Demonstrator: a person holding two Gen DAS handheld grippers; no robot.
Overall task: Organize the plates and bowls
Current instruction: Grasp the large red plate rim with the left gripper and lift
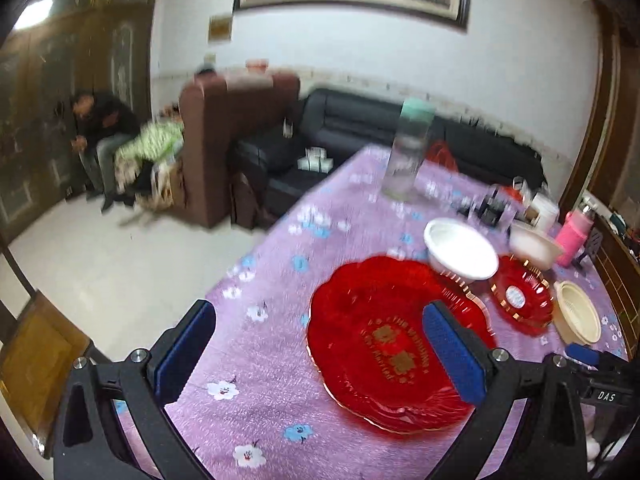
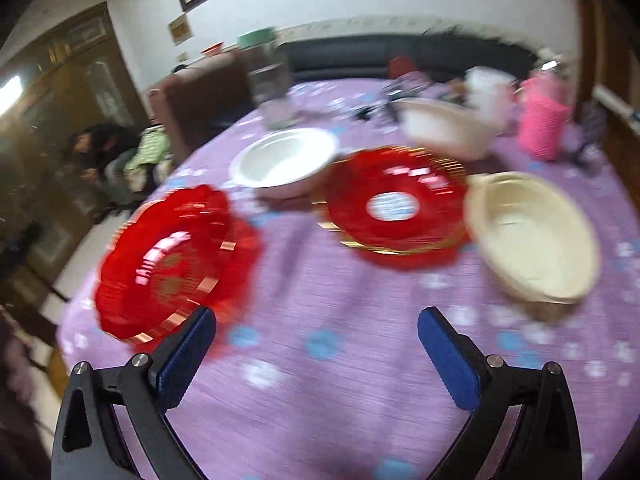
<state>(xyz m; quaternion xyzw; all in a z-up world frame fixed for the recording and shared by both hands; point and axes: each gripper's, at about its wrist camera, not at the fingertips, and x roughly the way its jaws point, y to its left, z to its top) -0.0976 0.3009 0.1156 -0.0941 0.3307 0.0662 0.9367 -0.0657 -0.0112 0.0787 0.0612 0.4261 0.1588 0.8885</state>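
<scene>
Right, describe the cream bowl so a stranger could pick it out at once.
Start at the purple flowered tablecloth and find the smaller red plate with the white centre. The cream bowl sits immediately to its right. Unlike the white bowl behind the red plates, it is yellowish cream rather than white.

Black frames, blue-padded jaws, silver screws, perhaps "DAS" lettering.
</scene>
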